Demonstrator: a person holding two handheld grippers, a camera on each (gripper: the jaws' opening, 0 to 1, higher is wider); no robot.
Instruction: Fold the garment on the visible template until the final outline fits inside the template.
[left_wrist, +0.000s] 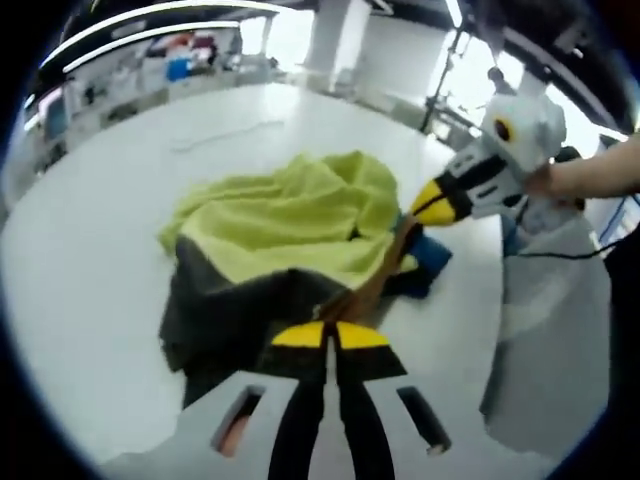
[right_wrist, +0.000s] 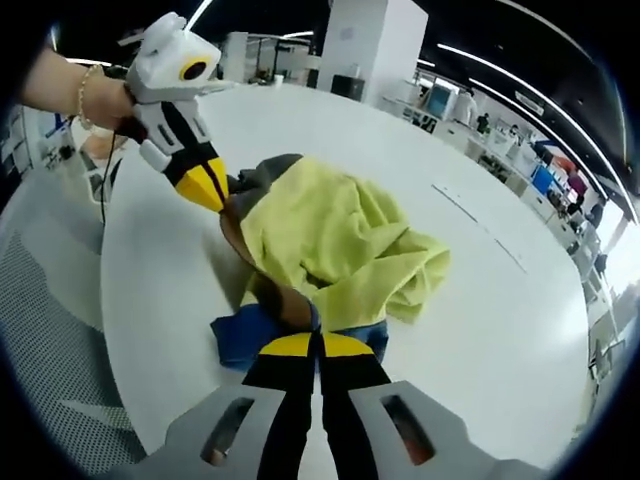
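Note:
A crumpled garment lies on the white round table (left_wrist: 90, 270), with a yellow-green part (left_wrist: 290, 220) on top, a dark grey part (left_wrist: 220, 300) and a blue part (left_wrist: 425, 258). A brown edge (left_wrist: 375, 280) is stretched between the two grippers. My left gripper (left_wrist: 327, 335) is shut on the near end of that edge. My right gripper (left_wrist: 435, 207), held by a hand, is shut on the far end. In the right gripper view the yellow-green part (right_wrist: 340, 240) lies ahead, the right gripper (right_wrist: 318, 345) pinches brown and blue cloth, and the left gripper (right_wrist: 212, 185) holds the cloth's far end.
A thin faint line (left_wrist: 225, 133) is marked on the table beyond the garment, also as the line (right_wrist: 480, 228). The table's edge (left_wrist: 495, 330) drops to grey floor. Shelves (left_wrist: 150, 70) and a white pillar (right_wrist: 365, 45) stand far behind.

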